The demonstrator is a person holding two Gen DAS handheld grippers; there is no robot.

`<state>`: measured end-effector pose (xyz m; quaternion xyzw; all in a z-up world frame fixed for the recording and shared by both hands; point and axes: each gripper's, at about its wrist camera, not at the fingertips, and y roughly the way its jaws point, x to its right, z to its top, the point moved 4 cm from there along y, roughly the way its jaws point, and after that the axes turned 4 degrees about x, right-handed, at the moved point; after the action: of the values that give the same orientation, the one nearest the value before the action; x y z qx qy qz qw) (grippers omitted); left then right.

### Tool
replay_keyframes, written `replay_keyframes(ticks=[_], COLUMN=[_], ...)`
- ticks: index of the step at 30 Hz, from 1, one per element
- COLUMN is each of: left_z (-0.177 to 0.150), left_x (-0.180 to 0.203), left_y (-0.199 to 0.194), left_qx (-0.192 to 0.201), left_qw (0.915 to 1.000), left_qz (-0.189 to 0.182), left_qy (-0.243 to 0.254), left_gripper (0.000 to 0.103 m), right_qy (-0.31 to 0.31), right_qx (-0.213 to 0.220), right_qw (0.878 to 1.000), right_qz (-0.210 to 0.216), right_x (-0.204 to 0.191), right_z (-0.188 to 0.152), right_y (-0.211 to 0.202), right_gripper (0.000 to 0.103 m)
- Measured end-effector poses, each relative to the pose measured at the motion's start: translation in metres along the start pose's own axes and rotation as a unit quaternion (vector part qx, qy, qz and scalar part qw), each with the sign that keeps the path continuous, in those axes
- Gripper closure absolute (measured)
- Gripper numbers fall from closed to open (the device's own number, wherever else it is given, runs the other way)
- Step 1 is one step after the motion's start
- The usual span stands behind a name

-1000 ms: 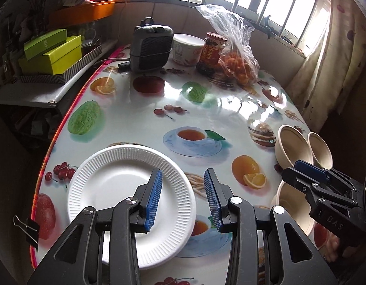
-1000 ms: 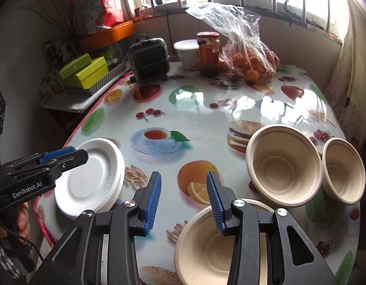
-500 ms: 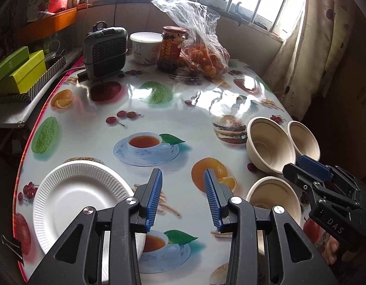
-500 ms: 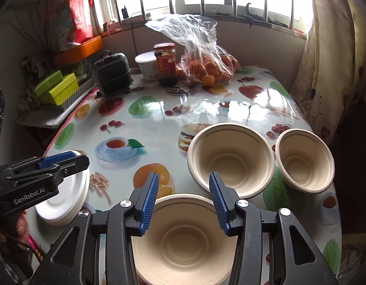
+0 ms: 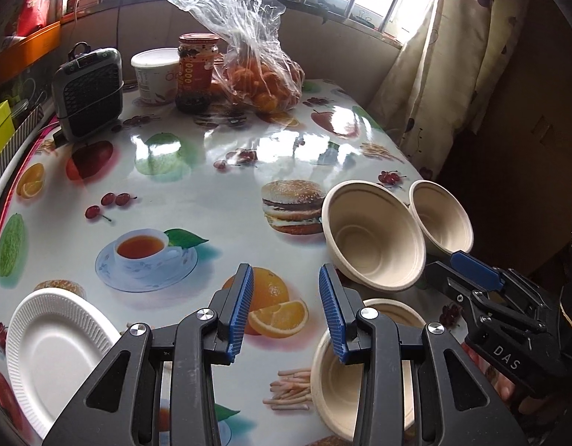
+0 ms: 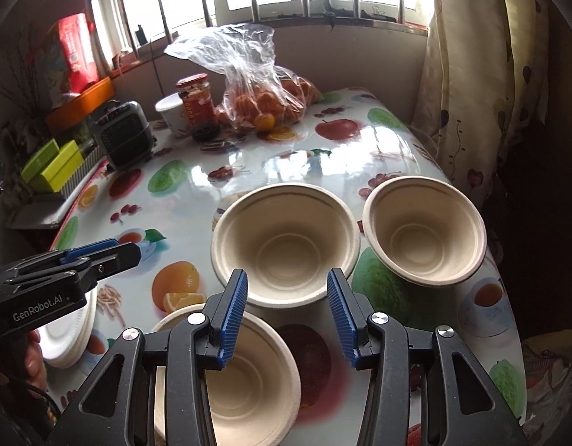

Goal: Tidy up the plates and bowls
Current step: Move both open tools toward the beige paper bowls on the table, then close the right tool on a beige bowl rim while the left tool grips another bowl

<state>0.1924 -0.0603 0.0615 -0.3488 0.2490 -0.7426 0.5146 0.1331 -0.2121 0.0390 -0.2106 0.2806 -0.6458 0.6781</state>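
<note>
On the left edge of the table (image 5: 226, 186), the white paper plates (image 5: 51, 338) lie in a small stack, left of the left gripper (image 5: 286, 308) and outside its jaws. These jaws stand partly apart with nothing between them, above a printed orange. Right of them, the nearest beige bowl (image 6: 245, 375) sits under the right gripper (image 6: 287, 316), whose jaws opened a little just now and hold nothing; the bowl's rim is below its left finger, not between the pads. The middle bowl (image 6: 286, 245) lies just beyond these fingertips, and the small bowl (image 6: 423, 230) stands at the far right, touching the middle one.
</note>
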Motion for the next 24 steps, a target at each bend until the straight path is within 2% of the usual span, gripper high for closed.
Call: replay_keyframes(ticks=[10, 24], left_z=[0.011, 0.014], left_x=[0.006, 0.012], left_y=[0.032, 0.058], left_qx=[-0.017, -0.035], left_qw=[0.9998, 0.9991], left_qz=[-0.008, -0.017], left_qy=[-0.009, -0.017], left_gripper=[0.065, 0.065], right_qy=[0.031, 0.047], right_qx=[0.001, -0.008], right_qw=[1.000, 0.999], right_qz=[0.001, 0.026], right_x=[0.029, 0.043], right_z=[0.005, 0.002], right_y=[0.015, 0.036], right_gripper=[0.059, 0.060])
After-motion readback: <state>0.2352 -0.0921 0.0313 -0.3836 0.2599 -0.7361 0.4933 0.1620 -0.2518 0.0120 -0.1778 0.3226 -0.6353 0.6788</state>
